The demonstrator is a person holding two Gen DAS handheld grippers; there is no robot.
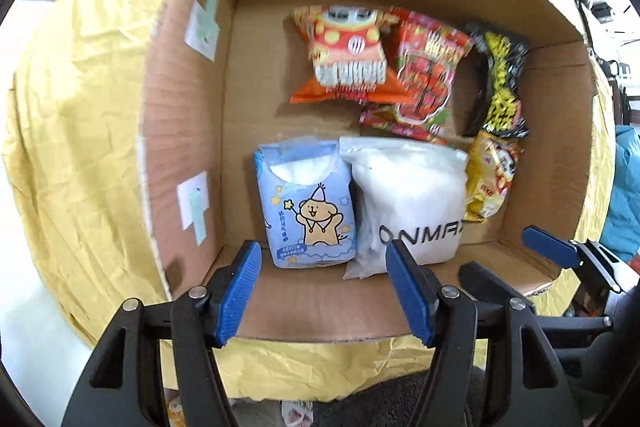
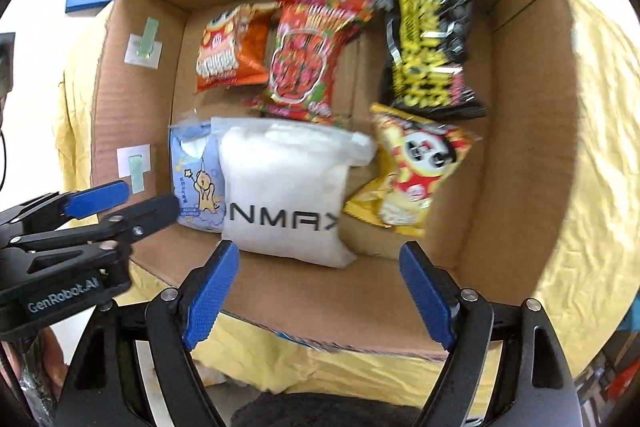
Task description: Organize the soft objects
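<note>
soft white "onmax" pouch (image 2: pixel 288 187) and snack bags | already inside brown cardboard box (image 2: pixel 516 147) | my left gripper (image 1: pixel 326 291), right gripper (image 2: pixel 316 297) both released, empty | packing looks nearly complete

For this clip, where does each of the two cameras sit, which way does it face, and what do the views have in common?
Left wrist: on the left gripper, facing down into the cardboard box; own open blue-padded fingers show, right gripper at lower right.
Right wrist: on the right gripper, facing into the same box; own open fingers show, left gripper at left.
Shared: white pouch, blue tissue pack, snack bags, yellow cloth.
</note>
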